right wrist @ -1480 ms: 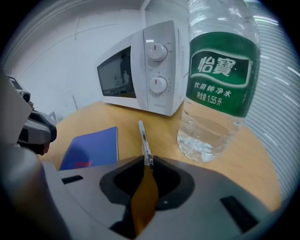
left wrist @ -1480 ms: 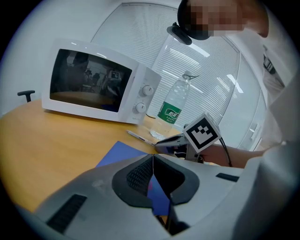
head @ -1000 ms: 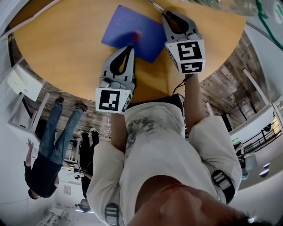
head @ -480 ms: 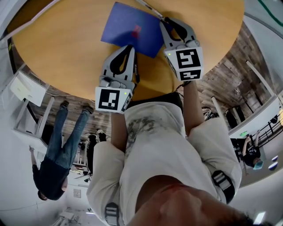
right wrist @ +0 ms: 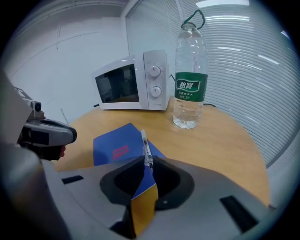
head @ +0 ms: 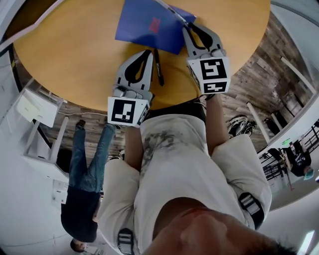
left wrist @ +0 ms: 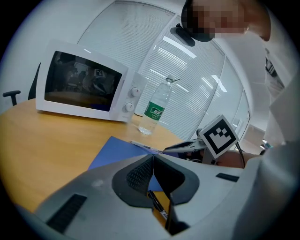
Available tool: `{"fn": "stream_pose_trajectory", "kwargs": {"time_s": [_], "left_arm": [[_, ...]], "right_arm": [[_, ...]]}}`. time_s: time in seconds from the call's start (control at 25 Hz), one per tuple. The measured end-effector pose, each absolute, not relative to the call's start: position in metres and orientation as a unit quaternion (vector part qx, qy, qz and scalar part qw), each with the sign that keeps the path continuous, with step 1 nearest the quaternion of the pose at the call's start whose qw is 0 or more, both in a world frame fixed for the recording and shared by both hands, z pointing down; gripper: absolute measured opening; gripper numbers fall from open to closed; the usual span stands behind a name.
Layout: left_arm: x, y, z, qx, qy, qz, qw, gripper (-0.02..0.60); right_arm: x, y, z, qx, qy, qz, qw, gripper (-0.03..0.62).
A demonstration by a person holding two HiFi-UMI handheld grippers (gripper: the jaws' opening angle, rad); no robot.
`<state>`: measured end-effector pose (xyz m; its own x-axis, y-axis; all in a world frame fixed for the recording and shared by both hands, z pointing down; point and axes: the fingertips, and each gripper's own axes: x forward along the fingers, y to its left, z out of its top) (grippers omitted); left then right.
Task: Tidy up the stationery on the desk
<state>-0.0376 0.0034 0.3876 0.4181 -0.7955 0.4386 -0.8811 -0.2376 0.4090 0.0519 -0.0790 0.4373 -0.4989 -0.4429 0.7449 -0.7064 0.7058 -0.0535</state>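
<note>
Ideally the right gripper (head: 187, 25), jaws pinching the clear pen (head: 172, 10), lays it parallel beside the black pen (head: 158, 67); the left gripper (head: 148, 53) has its jaws pressed together, empty.

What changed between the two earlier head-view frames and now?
A black pen now lies in the open on the desk beside the left gripper, whose tip has come off the blue notebook. The pen was not visible before. Unchanged: the left jaws are shut and empty, and the right gripper grips the clear pen.
</note>
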Motion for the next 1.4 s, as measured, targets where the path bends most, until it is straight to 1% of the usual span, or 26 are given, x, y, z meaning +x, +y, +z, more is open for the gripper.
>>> {"fn": "stream_pose_trajectory", "kwargs": {"time_s": [0.44, 1.2, 1.4], "left_arm": [[-0.025, 0.036, 0.389, 0.807, -0.504, 0.082, 0.298, 0.012], [-0.014, 0.085, 0.402, 0.829, -0.468, 0.102, 0.287, 0.012], [-0.003, 0.094, 0.407, 0.83, -0.467, 0.109, 0.286, 0.012]], "right_arm": [[0.074, -0.023, 0.443, 0.376, -0.827, 0.206, 0.364, 0.109], [0.092, 0.059, 0.46, 0.424, -0.799, 0.247, 0.349, 0.109], [0.101, 0.079, 0.464, 0.43, -0.794, 0.257, 0.344, 0.109]]}}
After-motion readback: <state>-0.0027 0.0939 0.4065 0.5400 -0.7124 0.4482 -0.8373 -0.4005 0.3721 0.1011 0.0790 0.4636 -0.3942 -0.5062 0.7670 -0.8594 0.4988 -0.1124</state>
